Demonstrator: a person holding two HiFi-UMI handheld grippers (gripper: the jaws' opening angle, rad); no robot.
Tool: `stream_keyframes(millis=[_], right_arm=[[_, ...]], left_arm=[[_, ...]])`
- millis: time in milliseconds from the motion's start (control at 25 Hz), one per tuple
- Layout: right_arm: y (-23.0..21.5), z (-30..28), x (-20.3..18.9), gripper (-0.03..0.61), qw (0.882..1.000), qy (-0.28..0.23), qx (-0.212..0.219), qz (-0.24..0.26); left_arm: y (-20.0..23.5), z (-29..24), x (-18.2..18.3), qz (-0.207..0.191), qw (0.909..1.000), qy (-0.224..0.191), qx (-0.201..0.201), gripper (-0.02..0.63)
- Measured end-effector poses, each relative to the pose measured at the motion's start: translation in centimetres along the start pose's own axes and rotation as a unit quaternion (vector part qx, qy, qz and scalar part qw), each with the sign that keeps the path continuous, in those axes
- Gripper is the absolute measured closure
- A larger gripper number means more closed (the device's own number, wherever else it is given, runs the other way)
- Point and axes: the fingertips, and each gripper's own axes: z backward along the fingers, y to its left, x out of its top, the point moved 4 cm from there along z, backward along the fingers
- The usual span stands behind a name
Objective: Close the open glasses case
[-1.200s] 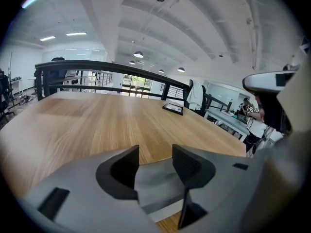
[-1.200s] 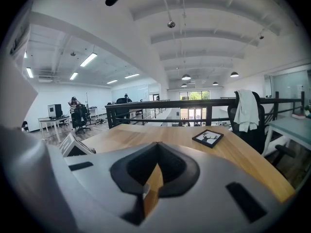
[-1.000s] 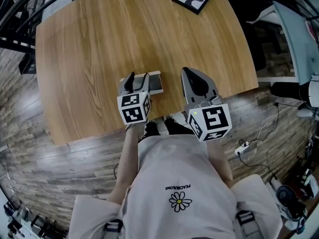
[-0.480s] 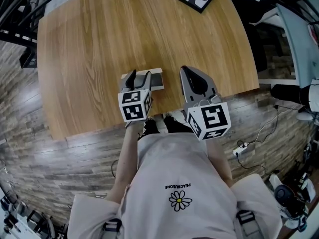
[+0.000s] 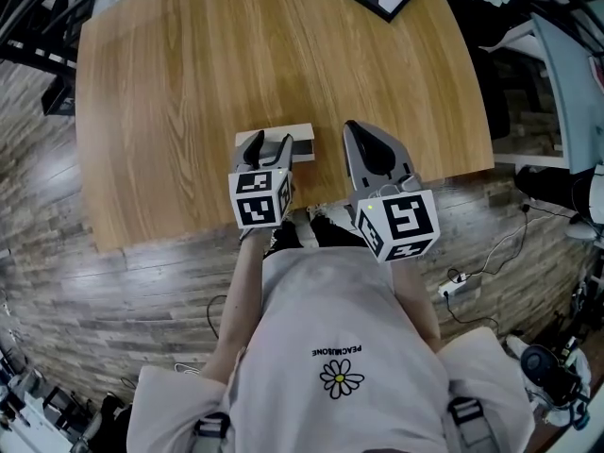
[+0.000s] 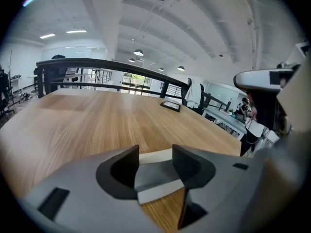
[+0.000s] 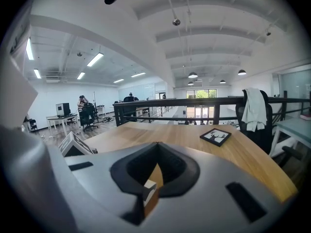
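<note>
At the desk (image 5: pixel 189 83) edge, we are framing the glasses case (image 5: pixel 300 138) with our released left claw (image 6: pixel 155 152) to shut it. Our right claw (image 7: pixel 156 147) is idling clenched, empty

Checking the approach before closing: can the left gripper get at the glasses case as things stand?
Probably yes: the left gripper is at the glasses case, jaws apart, case showing between them, nothing blocking.

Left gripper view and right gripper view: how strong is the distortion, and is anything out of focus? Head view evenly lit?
Left gripper view: strong fisheye, black corners, bowed ceiling beams; near jaws soft, glasses case clearer. Right gripper view: same fisheye, railing curved, picture frame fairly sharp. Head view: even light on the table, no glare, table edges bent.
</note>
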Motion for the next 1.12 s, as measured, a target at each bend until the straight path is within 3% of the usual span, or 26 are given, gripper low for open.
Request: stream_keyframes(millis=[1120], right_arm=[[1.5, -0.9, -2.1, 0.572, 0.999, 0.031, 0.038, -0.005]], left_arm=[[-0.5, 0.9, -4.3, 0.017, 0.9992, 0.036, 0.01, 0.4]])
